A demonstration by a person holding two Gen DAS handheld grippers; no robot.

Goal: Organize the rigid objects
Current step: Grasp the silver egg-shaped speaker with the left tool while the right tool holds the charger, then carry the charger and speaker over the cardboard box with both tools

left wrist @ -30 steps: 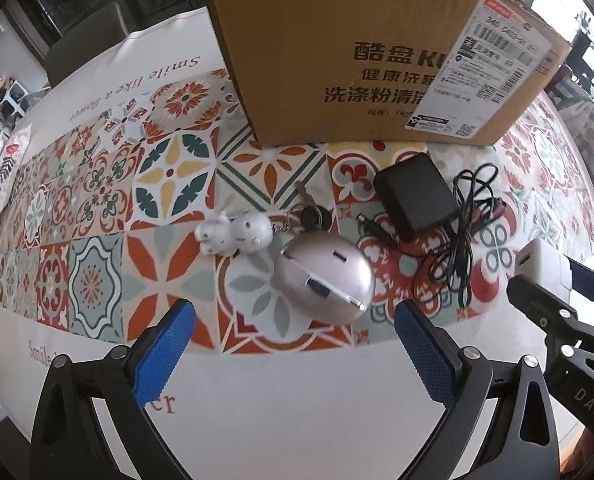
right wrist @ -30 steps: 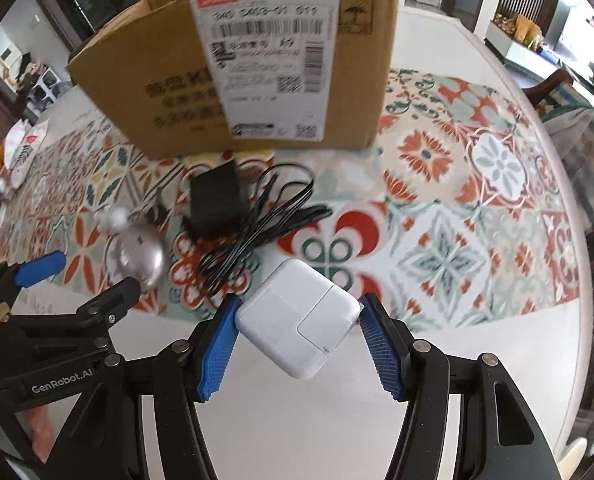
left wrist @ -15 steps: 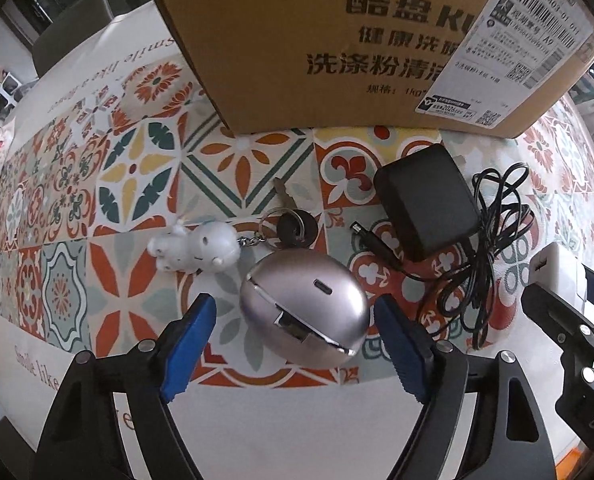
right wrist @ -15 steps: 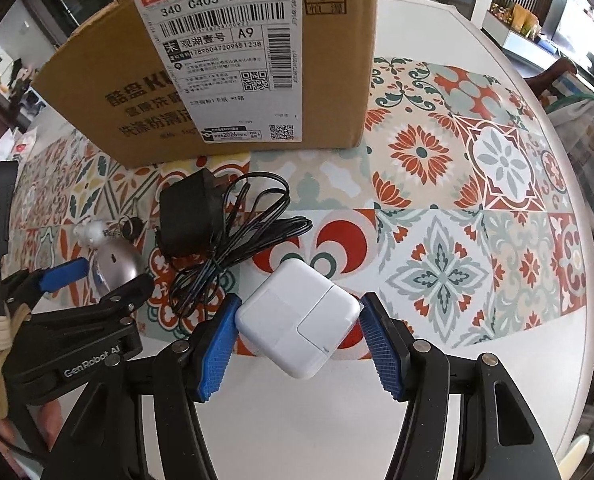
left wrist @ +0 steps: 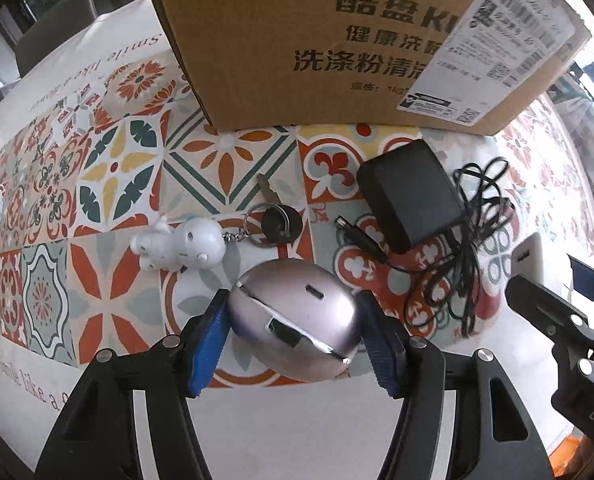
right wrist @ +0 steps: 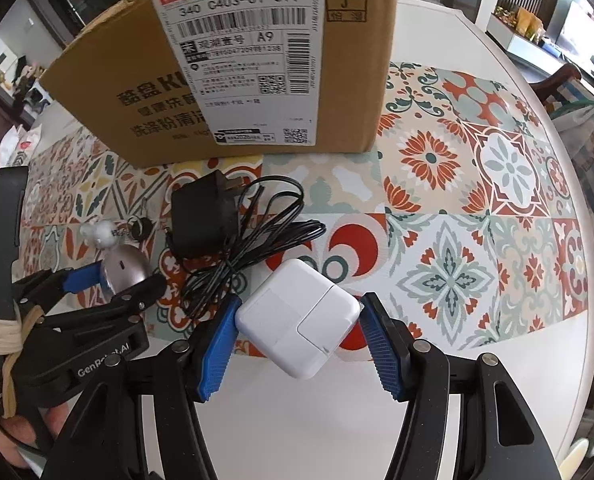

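The left gripper (left wrist: 293, 332), its jaws having just been closing, is now pressing both pads on the silver egg-shaped case (left wrist: 293, 324) lying on the desk (left wrist: 297, 432) in front of the cardboard box (left wrist: 317, 40). The right gripper (right wrist: 297, 334) is clamping the white charger (right wrist: 297, 322) by two corners. The rounded case is likely risking a slip, and the corner-held charger a twist, when lifted.
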